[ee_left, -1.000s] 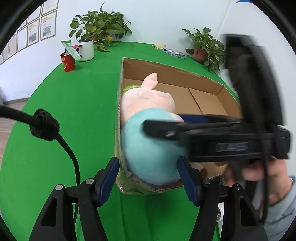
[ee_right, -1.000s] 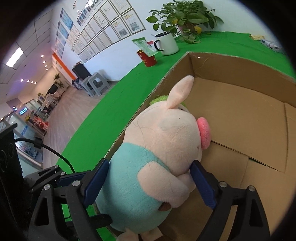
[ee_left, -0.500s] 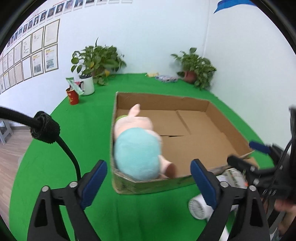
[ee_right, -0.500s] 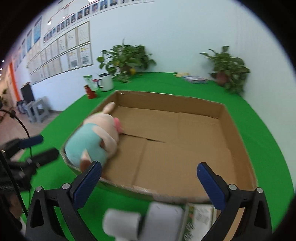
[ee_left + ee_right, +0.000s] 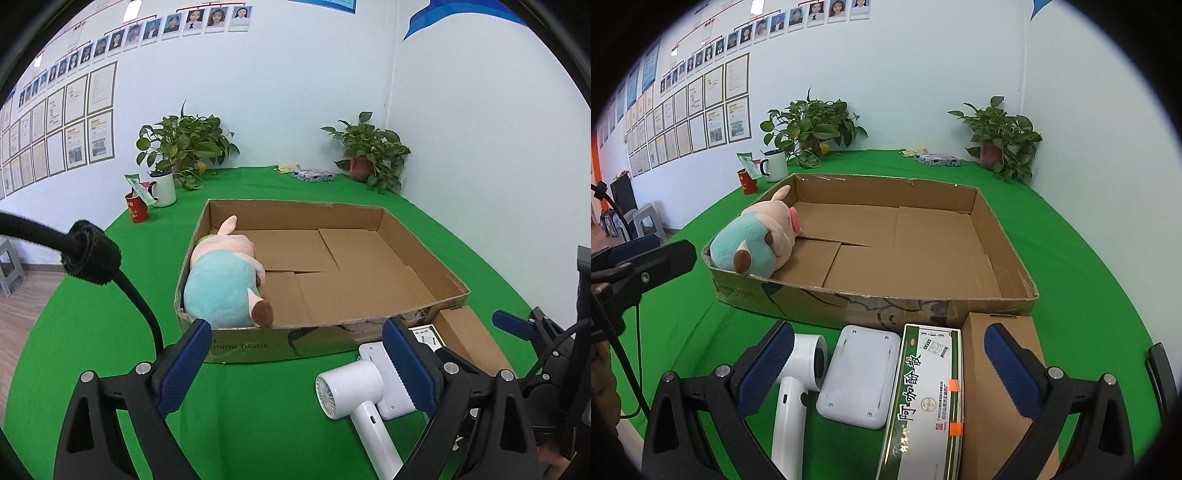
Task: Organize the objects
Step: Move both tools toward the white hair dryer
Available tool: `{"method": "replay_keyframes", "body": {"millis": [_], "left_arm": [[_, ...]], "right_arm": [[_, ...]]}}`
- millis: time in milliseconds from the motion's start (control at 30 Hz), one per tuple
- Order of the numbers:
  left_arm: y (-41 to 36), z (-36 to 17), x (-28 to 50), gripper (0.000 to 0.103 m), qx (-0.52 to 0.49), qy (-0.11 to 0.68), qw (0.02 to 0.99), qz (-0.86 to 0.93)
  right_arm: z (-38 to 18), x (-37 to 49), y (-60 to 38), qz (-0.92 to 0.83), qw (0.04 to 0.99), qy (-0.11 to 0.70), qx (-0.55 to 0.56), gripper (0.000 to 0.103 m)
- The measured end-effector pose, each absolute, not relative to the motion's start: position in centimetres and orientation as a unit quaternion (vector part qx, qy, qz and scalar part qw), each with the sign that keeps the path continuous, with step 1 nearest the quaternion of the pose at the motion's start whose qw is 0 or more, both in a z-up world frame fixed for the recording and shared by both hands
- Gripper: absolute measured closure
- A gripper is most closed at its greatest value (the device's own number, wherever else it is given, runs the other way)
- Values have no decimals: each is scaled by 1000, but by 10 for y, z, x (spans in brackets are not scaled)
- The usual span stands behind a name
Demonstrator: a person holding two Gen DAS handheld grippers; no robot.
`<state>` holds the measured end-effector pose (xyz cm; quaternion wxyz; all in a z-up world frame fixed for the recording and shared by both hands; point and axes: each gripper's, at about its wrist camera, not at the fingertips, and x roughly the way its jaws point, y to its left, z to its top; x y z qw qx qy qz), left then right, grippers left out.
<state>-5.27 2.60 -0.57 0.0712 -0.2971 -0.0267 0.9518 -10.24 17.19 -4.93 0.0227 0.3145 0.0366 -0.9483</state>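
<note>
A plush pig (image 5: 225,284) in a teal shirt lies in the near left corner of the open cardboard box (image 5: 424,254); it also shows in the right wrist view (image 5: 757,240) inside the box (image 5: 1008,251). In front of the box lie a white hair dryer (image 5: 798,380), a white flat device (image 5: 860,376), a green-edged carton (image 5: 927,402) and a brown box (image 5: 1001,402). My left gripper (image 5: 295,365) is open and empty, above the hair dryer (image 5: 354,395). My right gripper (image 5: 886,369) is open and empty above these items.
A white mug (image 5: 164,188), a red cup (image 5: 136,210), two potted plants (image 5: 184,144) (image 5: 369,151) and a patterned packet (image 5: 314,175) stand at the back of the green table (image 5: 92,325). The left gripper shows at the left edge of the right wrist view (image 5: 646,258).
The right gripper let go of the plush pig in the box and opened. Both grippers pulled back and up, to the near side of the box.
</note>
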Motion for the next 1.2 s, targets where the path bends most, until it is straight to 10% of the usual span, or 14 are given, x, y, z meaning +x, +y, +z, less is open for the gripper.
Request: {"method": "replay_keyframes", "body": {"millis": [100, 267, 333, 467, 533, 567, 633, 700, 1067, 1200], "left_arm": [[29, -9, -50, 16, -297, -30, 71, 952], [33, -18, -53, 59, -315, -40, 83, 945], [32, -23, -55, 73, -327, -43, 89, 940], [35, -28, -55, 62, -332, -40, 99, 937], [36, -31, -54, 4, -335, -40, 89, 937], [36, -32, -52, 0, -325, -43, 83, 941], [32, -32, -49, 1, -321, -55, 93, 941], [29, -34, -51, 1, -332, -69, 108, 935], [23, -75, -69, 2, -427, -178, 230, 856], [32, -103, -79, 21, -471, -187, 266, 820]], "right_arm": [[-52, -99, 173, -947, 28, 39, 317, 1], [-59, -93, 174, -948, 21, 45, 315, 11], [-59, -91, 175, -948, 22, 46, 314, 37], [-63, -87, 176, -947, 25, 46, 318, 70], [-65, -85, 175, -946, 37, 43, 320, 69], [-65, -82, 175, -946, 43, 41, 317, 65], [-65, -77, 173, -947, 53, 44, 313, 14], [-65, -72, 172, -950, 58, 47, 304, 2], [-96, -48, 146, -925, 152, 65, 342, 1], [-111, -40, 128, -907, 193, 54, 369, 1]]}}
